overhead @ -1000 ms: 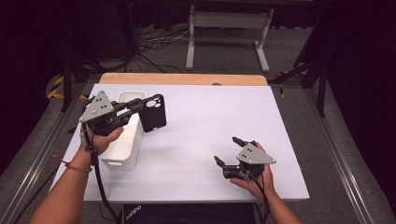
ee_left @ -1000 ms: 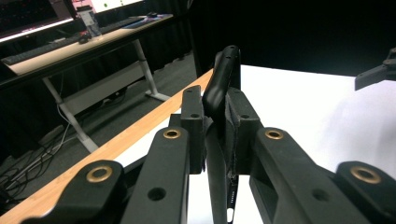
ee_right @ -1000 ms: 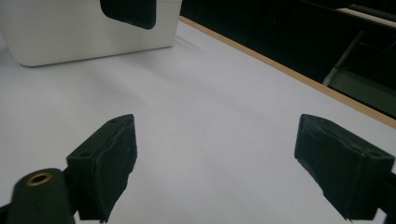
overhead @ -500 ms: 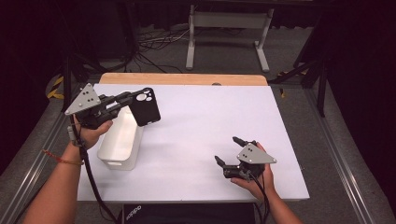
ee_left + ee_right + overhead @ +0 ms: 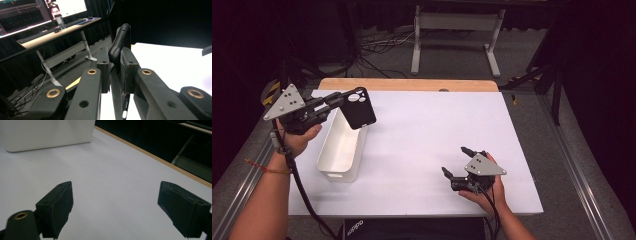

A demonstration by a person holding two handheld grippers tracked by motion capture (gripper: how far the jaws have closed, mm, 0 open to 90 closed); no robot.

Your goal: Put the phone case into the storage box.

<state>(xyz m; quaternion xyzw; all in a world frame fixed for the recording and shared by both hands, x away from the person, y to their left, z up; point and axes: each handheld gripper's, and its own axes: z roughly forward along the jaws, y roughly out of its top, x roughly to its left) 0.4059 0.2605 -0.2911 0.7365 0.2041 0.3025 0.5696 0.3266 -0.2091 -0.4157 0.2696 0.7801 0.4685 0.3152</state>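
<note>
A black phone (image 5: 361,109) with camera holes at its top corner hangs in the air over the far end of a white oblong bin (image 5: 337,172). My left gripper (image 5: 343,100) is shut on its lower edge, level and pointing right. In the left gripper view the phone (image 5: 120,41) stands edge-on, clamped between the pads of my left gripper (image 5: 115,67). My right gripper (image 5: 454,160) rests on the white table (image 5: 422,130) at the front right, open and holding nothing. In the right gripper view, bare table shows between the wide-apart jaws of that gripper (image 5: 115,202), and the bin (image 5: 45,132) stands far off.
The table has a wooden strip (image 5: 407,85) along its far edge. Behind it stand a grey metal frame (image 5: 454,30) and floor cables (image 5: 377,47). A desk with monitors (image 5: 37,15) lies beyond. Metal rails (image 5: 584,180) run along both sides of the table.
My left hand has carried the phone left and a little higher, from beside the bin's right wall to over its far end. The right gripper has stayed put.
</note>
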